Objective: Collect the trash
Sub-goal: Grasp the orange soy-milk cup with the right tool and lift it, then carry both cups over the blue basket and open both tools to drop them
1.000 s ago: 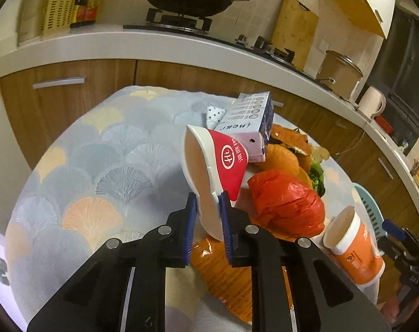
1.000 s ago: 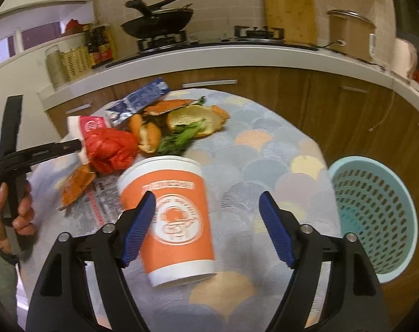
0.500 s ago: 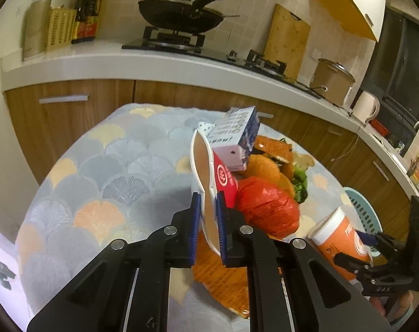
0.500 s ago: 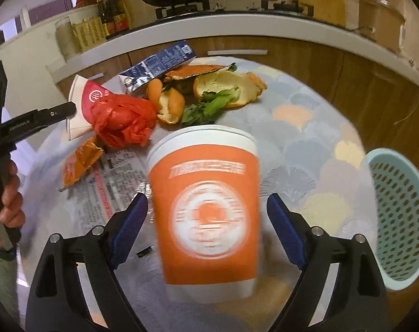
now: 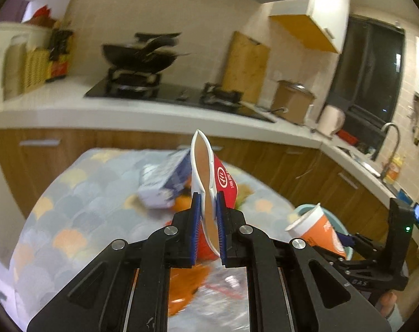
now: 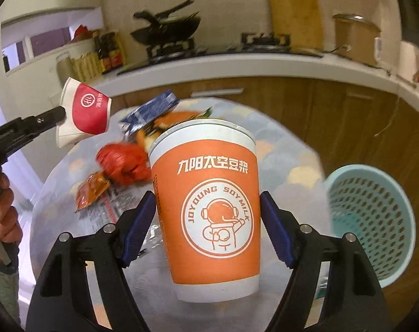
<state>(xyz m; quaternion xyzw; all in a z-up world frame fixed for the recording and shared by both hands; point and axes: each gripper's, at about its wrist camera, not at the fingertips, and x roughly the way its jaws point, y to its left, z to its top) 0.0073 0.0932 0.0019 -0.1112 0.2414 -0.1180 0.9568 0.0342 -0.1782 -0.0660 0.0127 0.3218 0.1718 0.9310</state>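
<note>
Gripped the orange cup (image 6: 209,182) in the right claw (image 6: 206,196), with the jaws standing wide and just closed further, both blue pads pressed on its sides. Held it off the desk (image 6: 287,160), rim up, long axis running up and away from the claw; seen tilted in the left wrist view. Pinched the red paper cup (image 5: 206,171) flat in the left claw (image 5: 208,221), jaws almost together, the cup standing on edge above the trash pile. Left on the desk for now: a red bag (image 6: 120,163), a blue carton (image 6: 151,110), peels and wrappers. Saw the turquoise basket (image 6: 370,215) beside the desk, to the right of the right claw and lower, so nearer to the right hand. Probably needed next: carrying the orange cup rightward over the open mouth.
</note>
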